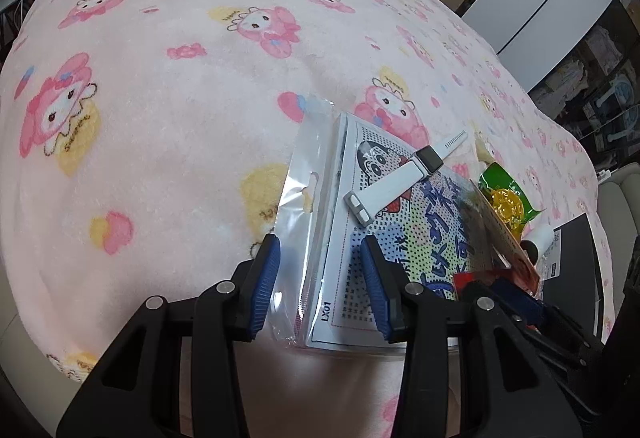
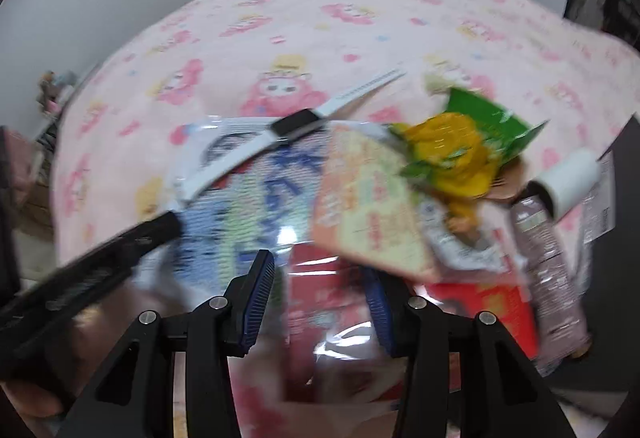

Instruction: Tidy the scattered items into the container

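A cartoon craft kit [image 1: 420,246] in a clear bag lies flat on the pink blanket, with a white watch [image 1: 400,174] across its top. My left gripper [image 1: 320,282] stands open over the bag's left margin. One pad is beside the bag's edge and the other is above the board. To the right, a green and yellow packet [image 1: 504,198], an orange card [image 1: 508,246] and a white roll [image 1: 540,236] are piled together. The blurred right wrist view shows my right gripper [image 2: 320,298] with jaws apart over a red wrapped package [image 2: 480,302]. Whether its pads press on it is unclear.
A dark box [image 1: 576,250] with a white label sits at the pile's right edge. A brown packet [image 2: 552,270] lies beside the red package. The printed blanket [image 1: 180,98] stretches far and left. Cabinets and shelves stand beyond the bed. The left gripper's black arm [image 2: 100,266] crosses the right view.
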